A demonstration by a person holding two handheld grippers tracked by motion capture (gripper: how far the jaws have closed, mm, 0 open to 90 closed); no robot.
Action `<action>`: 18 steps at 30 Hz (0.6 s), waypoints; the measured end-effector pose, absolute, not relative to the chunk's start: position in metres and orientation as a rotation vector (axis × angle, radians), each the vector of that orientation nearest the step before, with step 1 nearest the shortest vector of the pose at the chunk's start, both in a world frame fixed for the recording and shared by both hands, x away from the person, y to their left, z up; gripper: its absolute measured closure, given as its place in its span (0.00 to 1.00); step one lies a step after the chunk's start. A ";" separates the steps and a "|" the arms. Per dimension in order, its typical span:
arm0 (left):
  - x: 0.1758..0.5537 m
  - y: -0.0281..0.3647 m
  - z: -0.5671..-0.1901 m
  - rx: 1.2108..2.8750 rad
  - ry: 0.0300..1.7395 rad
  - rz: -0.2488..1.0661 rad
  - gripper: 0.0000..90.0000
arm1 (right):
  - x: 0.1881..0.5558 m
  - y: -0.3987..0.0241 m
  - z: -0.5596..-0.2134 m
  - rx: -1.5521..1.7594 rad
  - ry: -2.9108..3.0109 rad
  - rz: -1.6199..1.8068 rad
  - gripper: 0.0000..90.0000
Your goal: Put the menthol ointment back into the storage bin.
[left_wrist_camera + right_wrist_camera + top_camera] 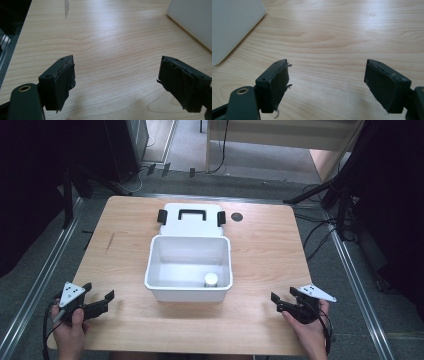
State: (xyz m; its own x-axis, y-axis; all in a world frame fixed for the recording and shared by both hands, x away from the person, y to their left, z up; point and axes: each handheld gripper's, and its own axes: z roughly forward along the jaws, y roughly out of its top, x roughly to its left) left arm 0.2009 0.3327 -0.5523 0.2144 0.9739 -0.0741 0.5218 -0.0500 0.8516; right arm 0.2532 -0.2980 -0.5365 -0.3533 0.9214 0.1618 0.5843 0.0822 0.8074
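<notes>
Two hands come in at the bottom edge of the high view, each holding a black two-jaw gripper low over a pale wooden table [260, 250]. At the near left corner sits the left gripper [97, 293], its jaws spread wide with nothing between them; at the near right corner the right gripper [281, 301] points inward toward the middle, its jaws also standing apart and empty. Between the two, well apart from both, rests a white plastic box [188, 291] with its lid [192, 222] folded back flat behind it; the lid carries a black handle and a black latch at each side. Inside the box, in the near right corner, stands a small white cylinder [211, 279], possibly a little jar or cap, too small to tell. A dark round mark [236, 216] lies on the table just right of the lid. Each gripper view adds close detail that the high view lacks: the left gripper view looks along worn black pads [65, 82] over bare wood grain, with a white corner of the box at the upper right and a grey streak [66, 8] on the wood farther off. Frayed pad [280, 82] edges show in the right gripper view, with the box wall at the upper left. Around the table are grey carpet, metal floor rails, loose cables and dark stands.
</notes>
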 end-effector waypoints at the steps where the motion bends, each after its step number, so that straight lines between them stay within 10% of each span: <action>1: 0.201 0.333 -0.552 1.688 1.416 0.711 0.17 | 0.253 -0.299 -0.538 1.492 1.961 1.177 0.23; 18: 0.197 0.344 -0.552 1.583 1.417 0.669 0.17 | 0.243 -0.316 -0.548 1.528 1.768 1.316 0.16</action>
